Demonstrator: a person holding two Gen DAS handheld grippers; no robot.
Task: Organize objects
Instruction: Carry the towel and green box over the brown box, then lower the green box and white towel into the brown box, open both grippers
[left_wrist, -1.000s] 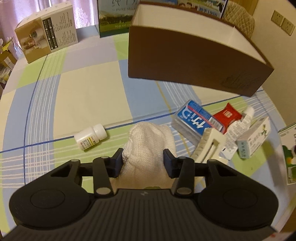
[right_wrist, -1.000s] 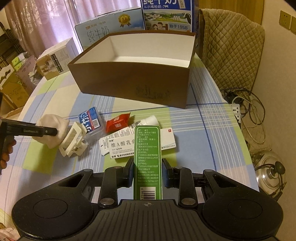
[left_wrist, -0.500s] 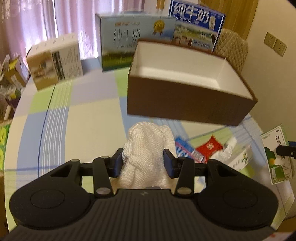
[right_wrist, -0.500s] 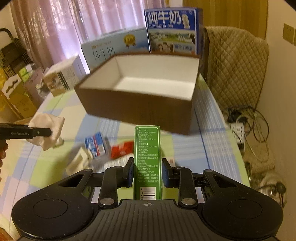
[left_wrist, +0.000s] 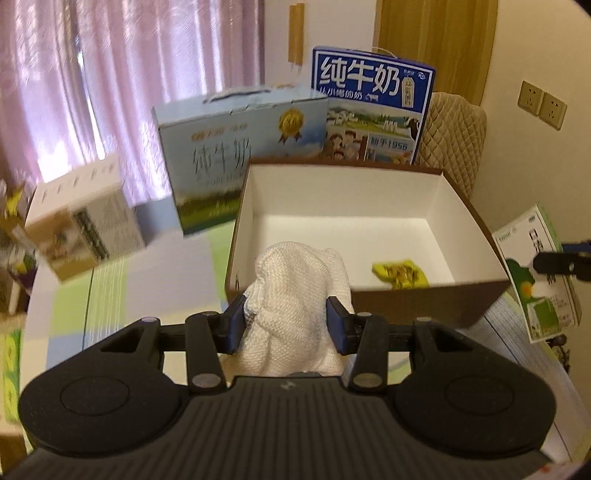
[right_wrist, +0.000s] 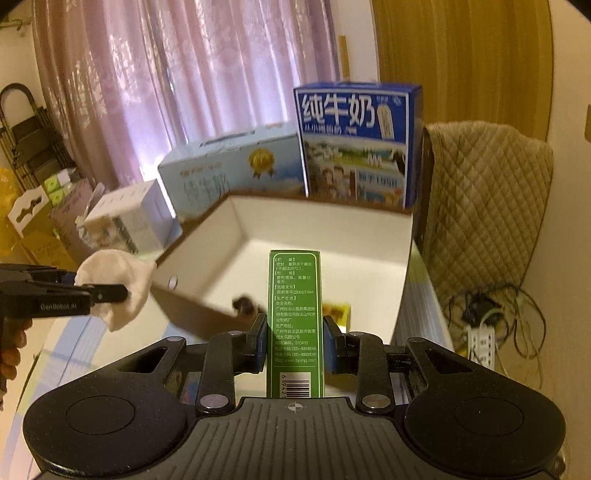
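Observation:
My left gripper (left_wrist: 284, 321) is shut on a white knitted cloth (left_wrist: 301, 291) and holds it in the air at the near wall of the brown cardboard box (left_wrist: 424, 301). The box is white inside and holds a yellow packet (left_wrist: 400, 275). My right gripper (right_wrist: 294, 341) is shut on a tall green medicine box (right_wrist: 295, 321), held upright above the box's near right corner (right_wrist: 400, 258). The left gripper with the cloth (right_wrist: 118, 291) shows at the left of the right wrist view. The green box (left_wrist: 535, 273) shows at the right of the left wrist view.
Two milk cartons, a pale blue one (left_wrist: 240, 158) and a dark blue one (left_wrist: 369, 110), stand behind the brown box. A white and tan carton (left_wrist: 81, 229) stands at the left. A quilted chair (right_wrist: 487, 206) and a tangle of cables (right_wrist: 495, 325) are on the right.
Both grippers have risen off the table and moved forward toward the brown box with the cloth and the green box. The small items left on the table have dropped out of view.

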